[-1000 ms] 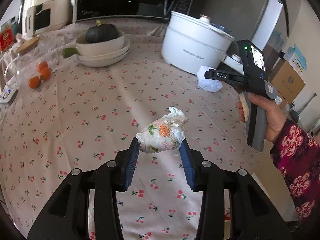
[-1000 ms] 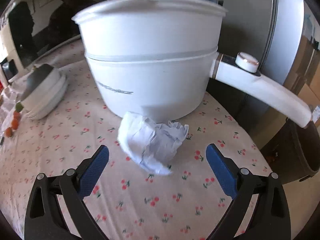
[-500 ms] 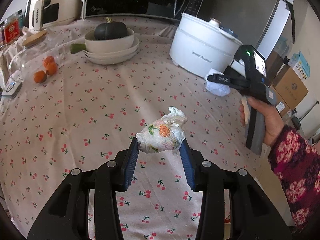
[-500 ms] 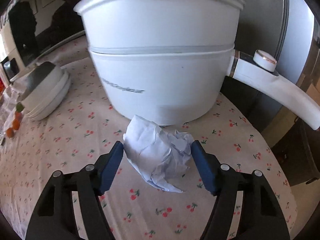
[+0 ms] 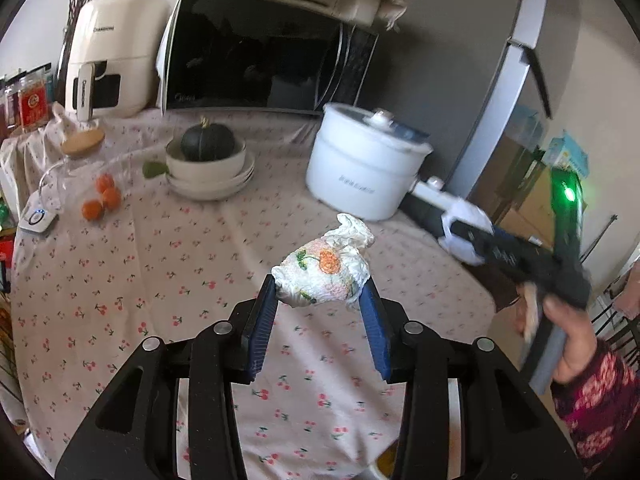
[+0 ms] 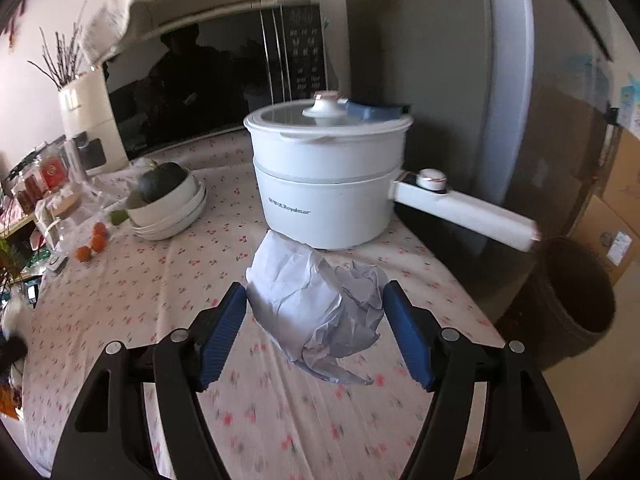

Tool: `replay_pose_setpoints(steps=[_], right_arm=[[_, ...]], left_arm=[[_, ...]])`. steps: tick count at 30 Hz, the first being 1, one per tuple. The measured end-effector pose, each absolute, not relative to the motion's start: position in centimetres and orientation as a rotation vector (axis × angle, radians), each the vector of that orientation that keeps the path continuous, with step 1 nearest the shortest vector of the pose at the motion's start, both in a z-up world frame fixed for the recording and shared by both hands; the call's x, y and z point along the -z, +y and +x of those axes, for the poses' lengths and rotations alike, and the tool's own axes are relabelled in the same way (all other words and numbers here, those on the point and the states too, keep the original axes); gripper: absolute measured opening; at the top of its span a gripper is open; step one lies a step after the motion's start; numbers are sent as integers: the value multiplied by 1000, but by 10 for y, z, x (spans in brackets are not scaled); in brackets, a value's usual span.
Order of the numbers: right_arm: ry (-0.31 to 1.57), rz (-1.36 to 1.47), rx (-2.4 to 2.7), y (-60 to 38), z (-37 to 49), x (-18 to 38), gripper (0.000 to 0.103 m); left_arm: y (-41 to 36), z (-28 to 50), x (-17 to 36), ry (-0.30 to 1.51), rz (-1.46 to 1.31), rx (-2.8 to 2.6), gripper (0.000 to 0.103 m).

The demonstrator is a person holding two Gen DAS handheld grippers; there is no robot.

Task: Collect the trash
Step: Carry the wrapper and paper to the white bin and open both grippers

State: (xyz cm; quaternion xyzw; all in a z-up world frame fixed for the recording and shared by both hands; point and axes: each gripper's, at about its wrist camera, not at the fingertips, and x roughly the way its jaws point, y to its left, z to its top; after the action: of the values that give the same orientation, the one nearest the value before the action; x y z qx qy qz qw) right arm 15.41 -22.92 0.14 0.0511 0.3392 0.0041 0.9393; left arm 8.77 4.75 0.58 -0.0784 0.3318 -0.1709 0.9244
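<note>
Between the blue pads of the left gripper [image 5: 320, 300] sits a crumpled napkin with an orange flower print [image 5: 324, 272]; both pads press on its sides, and it hangs above the tablecloth [image 5: 160, 272], not touching it. Between the fingers of the right gripper [image 6: 314, 314] is a ball of crumpled white paper [image 6: 320, 304]. Both blue pads touch this paper, one on each side, so the gripper is closed on it, and the paper is lifted clear of the cloth. From the left wrist view the right gripper [image 5: 472, 236] is blurred, and the white paper [image 5: 466, 236] shows at its tip, beside the table edge. A hand [image 5: 568, 340] in a sleeve with dark red flowers holds its grey handle.

Just behind the paper stands a white electric pot [image 6: 328, 184] with a glass lid and a long white handle that points right. Left of the pot is a stack of white bowls [image 6: 172, 212], and a dark green squash [image 6: 162, 186] lies in the top one. Small orange fruits [image 6: 94, 244] lie near the left edge of the table. A black microwave [image 5: 264, 64] and a cream appliance [image 5: 108, 60] stand at the back. On the floor to the right, below the table edge, is a dark round bin [image 6: 568, 304], open at the top.
</note>
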Motion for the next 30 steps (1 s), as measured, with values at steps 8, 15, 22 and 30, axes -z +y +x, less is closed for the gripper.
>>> replay_pose_setpoints(steps=[8,15,22,30], right_arm=[[738,102,31,-237,49,9,71],[883,153,53,-241,-15,55,75],[958,207,119,-251,-57,80,87],[868,179,270,-274,-65,65,91]], left_arm=[[37,49,-2,687,-248,405,39],[9,23,11,727,-212,479,40],[-25,5,25,767,-140,567,40],[-56,-7,39,793,-74,632,40]])
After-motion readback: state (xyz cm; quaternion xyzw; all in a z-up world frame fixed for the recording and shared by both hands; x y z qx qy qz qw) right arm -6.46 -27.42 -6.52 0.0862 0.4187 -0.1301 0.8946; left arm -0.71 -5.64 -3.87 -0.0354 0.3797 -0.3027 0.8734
